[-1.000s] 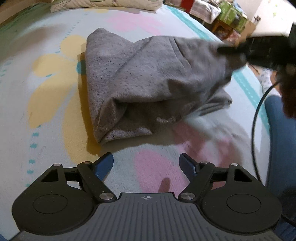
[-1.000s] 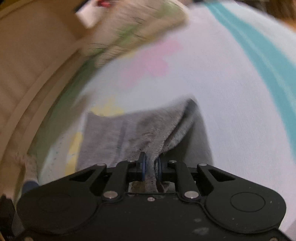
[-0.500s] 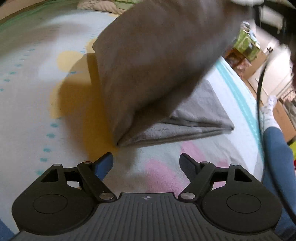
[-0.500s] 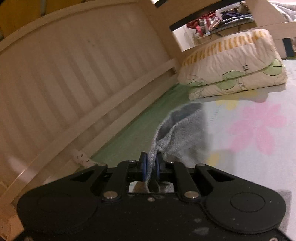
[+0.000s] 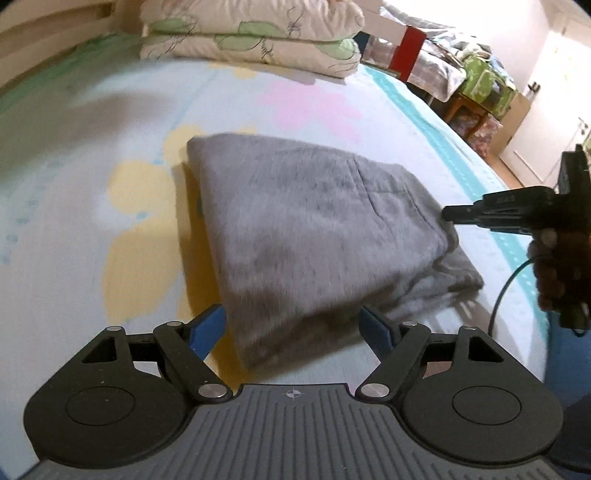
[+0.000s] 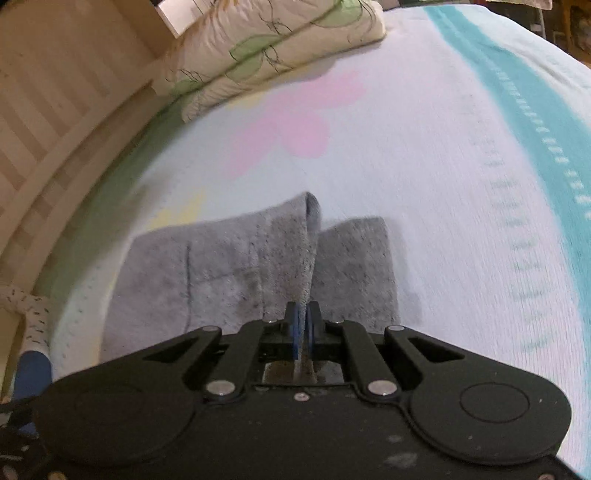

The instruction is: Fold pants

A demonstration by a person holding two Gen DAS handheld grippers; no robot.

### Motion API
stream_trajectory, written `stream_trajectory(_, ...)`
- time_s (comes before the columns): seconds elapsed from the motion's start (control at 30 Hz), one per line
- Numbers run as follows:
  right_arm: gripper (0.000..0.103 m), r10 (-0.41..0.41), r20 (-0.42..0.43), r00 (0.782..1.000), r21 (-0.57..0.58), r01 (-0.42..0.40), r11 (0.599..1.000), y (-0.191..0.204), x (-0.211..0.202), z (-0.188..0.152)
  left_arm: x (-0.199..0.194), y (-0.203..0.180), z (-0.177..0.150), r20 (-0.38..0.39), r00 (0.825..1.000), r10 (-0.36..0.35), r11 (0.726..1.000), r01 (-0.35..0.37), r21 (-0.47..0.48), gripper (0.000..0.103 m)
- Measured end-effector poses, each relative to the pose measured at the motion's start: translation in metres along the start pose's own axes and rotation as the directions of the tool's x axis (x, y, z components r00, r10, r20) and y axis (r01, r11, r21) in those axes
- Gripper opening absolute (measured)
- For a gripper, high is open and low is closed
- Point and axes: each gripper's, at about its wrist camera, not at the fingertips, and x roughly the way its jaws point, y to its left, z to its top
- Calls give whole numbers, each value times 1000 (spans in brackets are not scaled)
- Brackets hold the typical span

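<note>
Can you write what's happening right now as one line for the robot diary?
step: folding pants on bed | left gripper: open, empty | right gripper: shut on pants edge | pillows: behind

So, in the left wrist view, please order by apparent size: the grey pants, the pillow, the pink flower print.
1. Grey pants, clearly largest.
2. Pillow.
3. Pink flower print.
The pillow lies farther from the camera, so its true size is uncertain.

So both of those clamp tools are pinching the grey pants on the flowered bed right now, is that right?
Not quite: only the right gripper is pinching the grey pants; the right wrist view shows its jaws shut on a fold of the cloth. In the left wrist view the left gripper has its jaws spread wide, holding nothing. The pants do lie on the flowered bed.
</note>
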Motion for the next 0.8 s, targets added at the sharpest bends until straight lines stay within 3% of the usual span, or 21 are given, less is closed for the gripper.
stream_trajectory(0.07, 20, -4, 7, 1000, 35, 4, 999, -10, -3, -4, 4, -3, 1, 20, 1000, 0, 1000, -1, 30, 78)
stream_trajectory(0.1, 45, -3, 1, 1000, 57, 3, 998, -12, 0, -5, 7, -5, 0, 33, 999, 1, 999, -2, 48, 78)
stream_trajectory(0.13, 58, -2, -2, 1000, 76, 2, 997, -16, 2, -7, 11, -8, 0, 31, 999, 7, 998, -9, 65, 78)
stream_trajectory(0.17, 63, -5, -3, 1000, 91, 6, 996, -19, 3, -9, 17, -8, -2, 5, 1000, 18, 997, -18, 76, 78)
stream_trajectory(0.27, 63, 11, -21, 1000, 103, -9, 995, -18, 11, -12, 18, -2, -5, -30, 1000, 0, 999, 1, 33, 78)
stream_trajectory(0.37, 63, 33, -6, 999, 98, -32, 995, -18, 10, -14, -4, 4, 9, 67, 995, -70, 996, 73, -51, 78)
stream_trajectory(0.47, 63, 54, -4, 999, 89, -53, 995, -17, 13, -14, -4, 8, 29, 100, 995, -28, 998, 33, -50, 78)
stream_trajectory(0.57, 63, 58, -5, 998, 97, -57, 994, -16, 23, -13, 24, 21, 28, 19, 999, 42, 994, -40, -103, 78)
stream_trajectory(0.67, 63, 70, 10, 998, 98, -70, 993, -16, 20, -12, 44, 33, 4, -106, 994, 16, 984, -35, -174, 79)
stream_trajectory(0.8, 63, 75, -10, 997, 37, -75, 997, -9, 21, -14, 28, 30, -21, -97, 995, 8, 991, -21, -130, 79)
